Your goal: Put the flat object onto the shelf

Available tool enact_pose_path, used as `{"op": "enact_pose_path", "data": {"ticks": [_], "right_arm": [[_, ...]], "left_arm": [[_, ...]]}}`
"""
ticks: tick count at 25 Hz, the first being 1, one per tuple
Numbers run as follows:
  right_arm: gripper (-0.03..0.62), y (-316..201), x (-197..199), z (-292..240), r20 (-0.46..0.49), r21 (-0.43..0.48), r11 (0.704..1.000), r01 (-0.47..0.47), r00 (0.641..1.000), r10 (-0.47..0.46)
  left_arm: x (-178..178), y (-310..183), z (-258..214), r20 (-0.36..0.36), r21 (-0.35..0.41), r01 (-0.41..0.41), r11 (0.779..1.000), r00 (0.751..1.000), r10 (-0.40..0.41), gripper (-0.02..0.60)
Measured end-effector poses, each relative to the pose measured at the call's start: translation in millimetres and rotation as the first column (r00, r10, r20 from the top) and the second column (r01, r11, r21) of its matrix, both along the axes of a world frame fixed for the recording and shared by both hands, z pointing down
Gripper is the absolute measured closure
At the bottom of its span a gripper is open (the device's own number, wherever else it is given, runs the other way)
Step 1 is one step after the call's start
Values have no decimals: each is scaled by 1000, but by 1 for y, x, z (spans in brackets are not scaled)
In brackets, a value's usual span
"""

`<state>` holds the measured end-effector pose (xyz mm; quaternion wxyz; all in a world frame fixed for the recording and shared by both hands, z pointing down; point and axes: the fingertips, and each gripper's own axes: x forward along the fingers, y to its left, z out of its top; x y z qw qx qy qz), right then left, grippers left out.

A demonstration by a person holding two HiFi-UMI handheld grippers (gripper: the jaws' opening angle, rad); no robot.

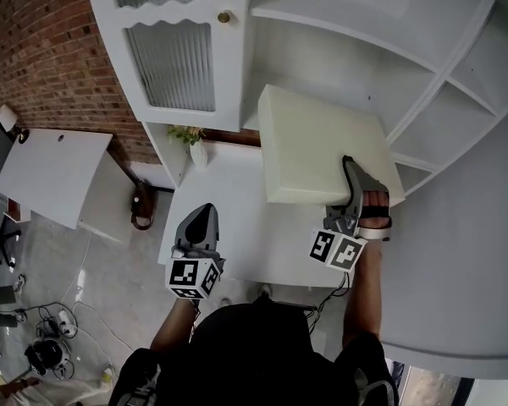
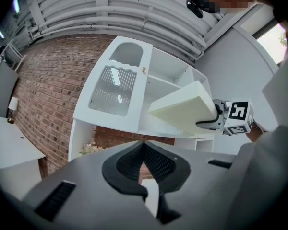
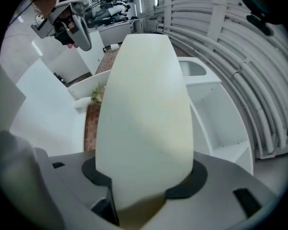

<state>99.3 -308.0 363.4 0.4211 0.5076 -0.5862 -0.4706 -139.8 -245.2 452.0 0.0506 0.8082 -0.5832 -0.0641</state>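
Observation:
A thick cream-white flat slab is held in the air in front of the white shelf unit. My right gripper is shut on the slab's near right edge. In the right gripper view the slab fills the space between the jaws, which press on both its faces. In the left gripper view the slab tilts up toward the open shelf bays. My left gripper hangs lower left over the white table, shut and with nothing in it.
The shelf unit has a cupboard door with ribbed glass on its left and open bays at centre and right. A white table stands below. A small plant in a vase sits by the brick wall. Cables lie on the floor.

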Motion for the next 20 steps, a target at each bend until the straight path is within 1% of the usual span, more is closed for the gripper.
{"op": "enact_pose_path", "data": {"ticks": [3,6,12,16,20], "right_arm": [[312,-17,-2,13,-15,-37,999,-16,1000,15],[310,-33,-3,22,-53,-42,998,-35,998,33],[306,-68,0,48,-186,-49,995,-81,980,71],[306,-87,1,53,-197,-36,996,-85,977,77],[303,-104,-1,57,-204,-30,997,-69,977,62]], "left_arm": [[-1,-5,-1,10,-3,7,1000,1000,-7,572],[1,-17,-1,1,-13,0,1000,1000,0,572],[18,-38,1,-28,-33,-45,998,999,44,572],[36,-48,-3,-5,-24,-84,996,996,84,572],[61,-59,-21,30,14,-139,990,990,138,572]]}}
